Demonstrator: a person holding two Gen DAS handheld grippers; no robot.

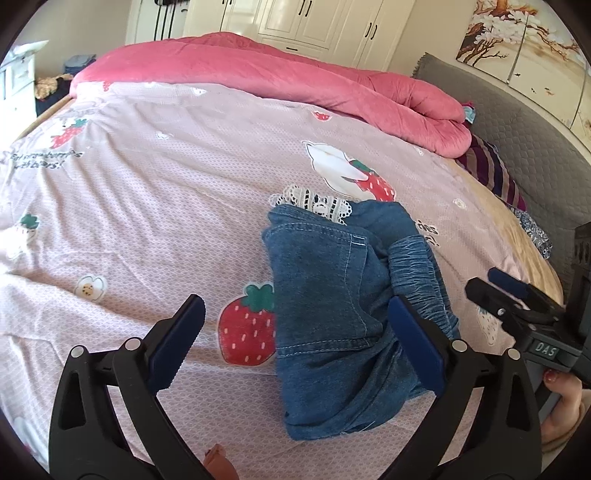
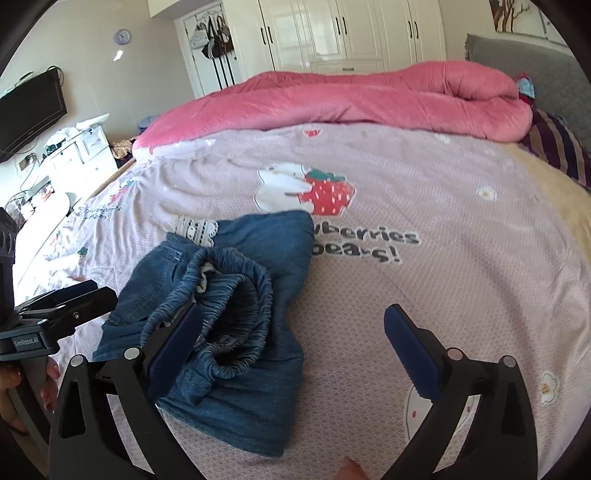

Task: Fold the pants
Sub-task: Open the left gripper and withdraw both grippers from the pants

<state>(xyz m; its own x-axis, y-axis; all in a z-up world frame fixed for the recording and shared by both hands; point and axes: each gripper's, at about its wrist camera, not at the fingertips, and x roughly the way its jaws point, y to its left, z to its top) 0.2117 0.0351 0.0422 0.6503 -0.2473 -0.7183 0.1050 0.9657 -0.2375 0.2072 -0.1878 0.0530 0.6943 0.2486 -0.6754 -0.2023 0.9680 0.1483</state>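
Both pairs of jaws stand spread wide with nothing clamped between them. On the left gripper, black arms carry flat blue pads with a toothed edge; its right pad overlaps the pants in the picture, though I cannot tell if it touches. The right gripper is built the same, its left pad standing just by the gathered waistband.

Those pants are soft blue denim, folded into a rumpled bundle with pale stitching, an elastic ruched waist and white lace trim peeking from the far edge. They lie near the middle of the bed, between the two grippers.

Under them spreads a pale pink bedcover, finely dotted and printed with strawberries, bears and lettering. Farther back a plush pink quilt is heaped in a long roll. A grey quilted headboard stands at the right, cream wardrobe doors line the far wall, and a dark television hangs at the left above a white dresser.
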